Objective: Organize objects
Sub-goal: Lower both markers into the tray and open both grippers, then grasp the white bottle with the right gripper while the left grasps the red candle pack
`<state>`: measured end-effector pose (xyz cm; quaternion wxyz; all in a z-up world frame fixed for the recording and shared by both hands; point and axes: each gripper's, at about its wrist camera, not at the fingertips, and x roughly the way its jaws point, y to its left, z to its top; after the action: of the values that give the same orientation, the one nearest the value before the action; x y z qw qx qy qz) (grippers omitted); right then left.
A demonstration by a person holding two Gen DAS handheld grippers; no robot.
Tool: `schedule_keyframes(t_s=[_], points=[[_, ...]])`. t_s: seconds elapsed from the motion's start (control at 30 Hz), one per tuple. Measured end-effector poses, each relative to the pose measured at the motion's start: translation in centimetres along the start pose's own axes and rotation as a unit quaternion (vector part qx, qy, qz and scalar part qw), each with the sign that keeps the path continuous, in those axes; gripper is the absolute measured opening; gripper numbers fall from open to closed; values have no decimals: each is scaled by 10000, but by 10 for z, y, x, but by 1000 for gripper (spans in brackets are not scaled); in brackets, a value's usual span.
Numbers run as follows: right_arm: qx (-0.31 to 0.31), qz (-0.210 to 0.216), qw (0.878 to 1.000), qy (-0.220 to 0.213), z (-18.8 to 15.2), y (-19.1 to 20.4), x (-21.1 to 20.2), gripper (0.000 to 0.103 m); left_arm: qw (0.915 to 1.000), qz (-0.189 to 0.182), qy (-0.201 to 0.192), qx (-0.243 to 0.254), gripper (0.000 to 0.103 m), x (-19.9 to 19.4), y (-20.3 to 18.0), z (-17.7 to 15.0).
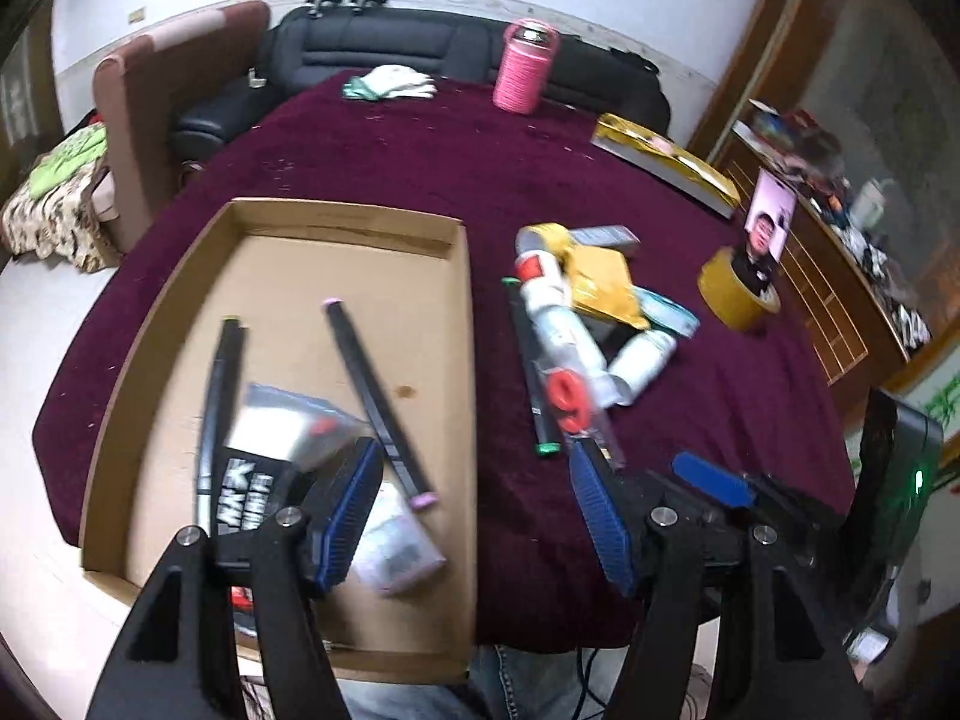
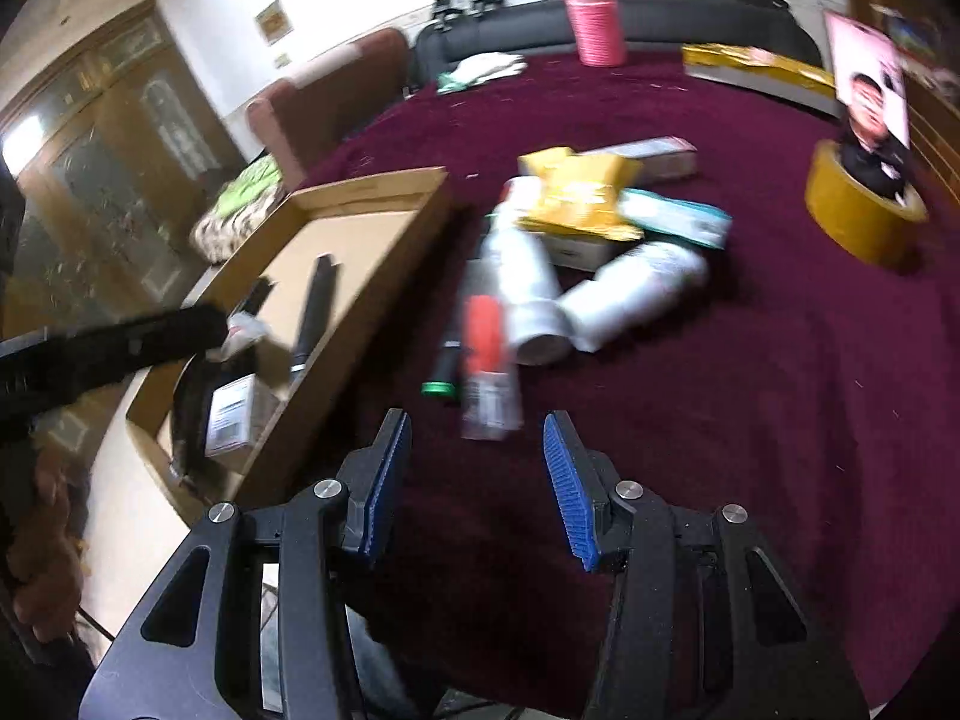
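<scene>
A cardboard tray (image 1: 288, 222) sits at the table's left near edge, holding black pens (image 1: 375, 396) and packets (image 1: 288, 426). The left gripper (image 1: 474, 510) hangs over its right wall, fingers apart and empty. Right of it, mid-table, lies a pile (image 2: 576, 240) of bottles and packs, the right gripper (image 2: 477, 486) spread wide, empty, before it.
</scene>
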<state>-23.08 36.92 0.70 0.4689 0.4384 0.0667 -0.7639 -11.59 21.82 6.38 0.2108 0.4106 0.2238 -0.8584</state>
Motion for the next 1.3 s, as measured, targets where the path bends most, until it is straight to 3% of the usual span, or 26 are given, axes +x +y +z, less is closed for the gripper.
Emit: schedule_keyframes(t_s=[0.23,0.6,0.87,1.07,1.3], points=[[663,108,9977,126,8,-49,0,46,9997,-15,191,164,65,13,-15,-1],[1069,-247,9933,376,48,-60,38,46,9999,-65,132,-50,65,27,2,3],[1401,-353,9879,571,76,-69,70,46,9996,-135,210,119,65,33,-6,4],[1199,-485,9902,531,74,-69,65,29,9992,-187,243,267,65,35,-21,8],[872,-679,9928,459,48,-77,34,29,9962,-276,546,622,65,58,-60,6]])
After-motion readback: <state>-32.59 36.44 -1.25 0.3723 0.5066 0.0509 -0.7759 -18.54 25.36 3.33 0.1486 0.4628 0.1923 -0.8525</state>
